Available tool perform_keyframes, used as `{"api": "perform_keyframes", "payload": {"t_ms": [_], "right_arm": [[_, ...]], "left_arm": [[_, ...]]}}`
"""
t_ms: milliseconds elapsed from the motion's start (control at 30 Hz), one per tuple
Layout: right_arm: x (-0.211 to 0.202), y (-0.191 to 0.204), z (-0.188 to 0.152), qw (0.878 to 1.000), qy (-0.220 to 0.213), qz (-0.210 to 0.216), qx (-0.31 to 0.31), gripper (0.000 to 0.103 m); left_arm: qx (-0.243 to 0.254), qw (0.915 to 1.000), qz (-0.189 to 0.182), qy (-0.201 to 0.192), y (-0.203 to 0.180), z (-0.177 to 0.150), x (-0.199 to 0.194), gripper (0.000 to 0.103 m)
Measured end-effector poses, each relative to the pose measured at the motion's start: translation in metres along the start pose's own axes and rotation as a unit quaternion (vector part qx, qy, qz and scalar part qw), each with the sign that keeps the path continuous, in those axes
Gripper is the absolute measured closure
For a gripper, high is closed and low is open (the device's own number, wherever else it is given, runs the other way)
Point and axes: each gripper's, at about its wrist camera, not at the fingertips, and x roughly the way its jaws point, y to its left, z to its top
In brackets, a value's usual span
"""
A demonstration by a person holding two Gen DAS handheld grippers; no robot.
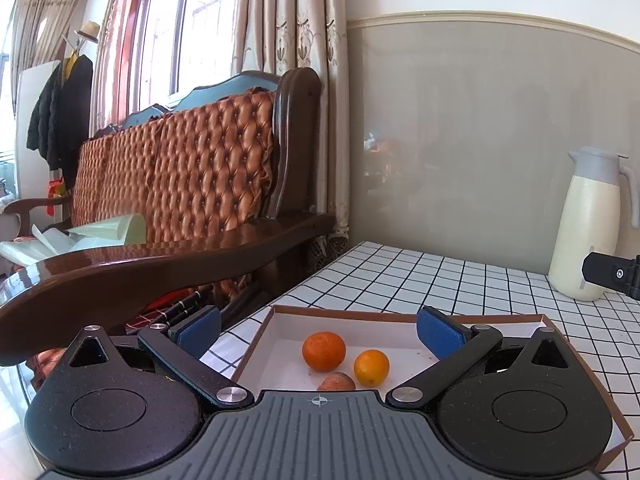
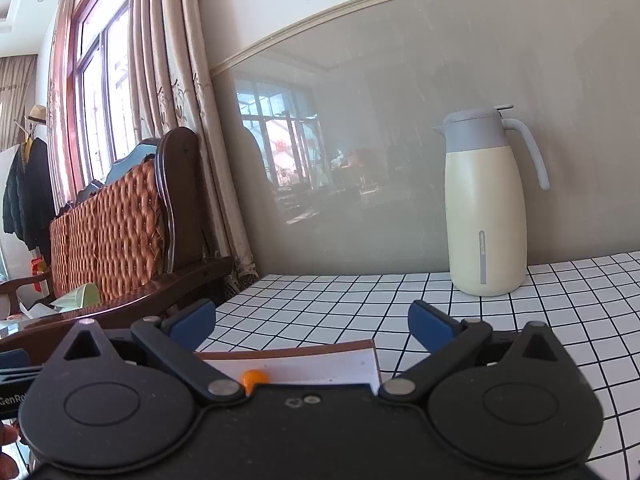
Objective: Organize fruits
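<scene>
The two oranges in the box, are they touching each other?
Apart. The left wrist view shows white box floor between the bigger orange and the smaller orange.

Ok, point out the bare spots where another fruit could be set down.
Free: the white floor of the shallow brown-edged cardboard tray along its far wall, and the checked tablecloth between tray and cream thermos jug. Crowded: the tray's near middle, where the larger orange, smaller orange and a brownish fruit cluster.
</scene>
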Motion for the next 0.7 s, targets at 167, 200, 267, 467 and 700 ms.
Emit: {"api": "perform_keyframes", "payload": {"t_ms": [167,200,267,467,700], "right_arm": [[-0.008,0.001,-0.002,1.000,0.005,0.006,-0.014,0.006],[-0.010,0.001,-0.003,1.000,0.007,0.006,-0.015,0.006],[-0.014,0.000,-0.004,1.000,0.011,0.010,-0.016,0.006],[-0.033,0.000,-0.006,0.999,0.016,0.020,-0.037,0.006],[-0.069,-0.010,-0.009,0.998,0.031,0.036,-0.039,0.006]], "left_arm": [[0.010,0.9999,-0.005,0.008,-0.007,-0.004,-0.006,0.000],[0.012,0.9999,-0.006,0.010,-0.009,-0.005,-0.007,0.000],[0.015,0.9998,-0.008,0.014,-0.011,-0.007,-0.010,0.000],[0.008,0.9995,-0.010,0.030,-0.018,-0.011,-0.024,0.000],[-0.008,0.9968,-0.019,0.077,-0.023,-0.027,-0.053,0.000]]}}
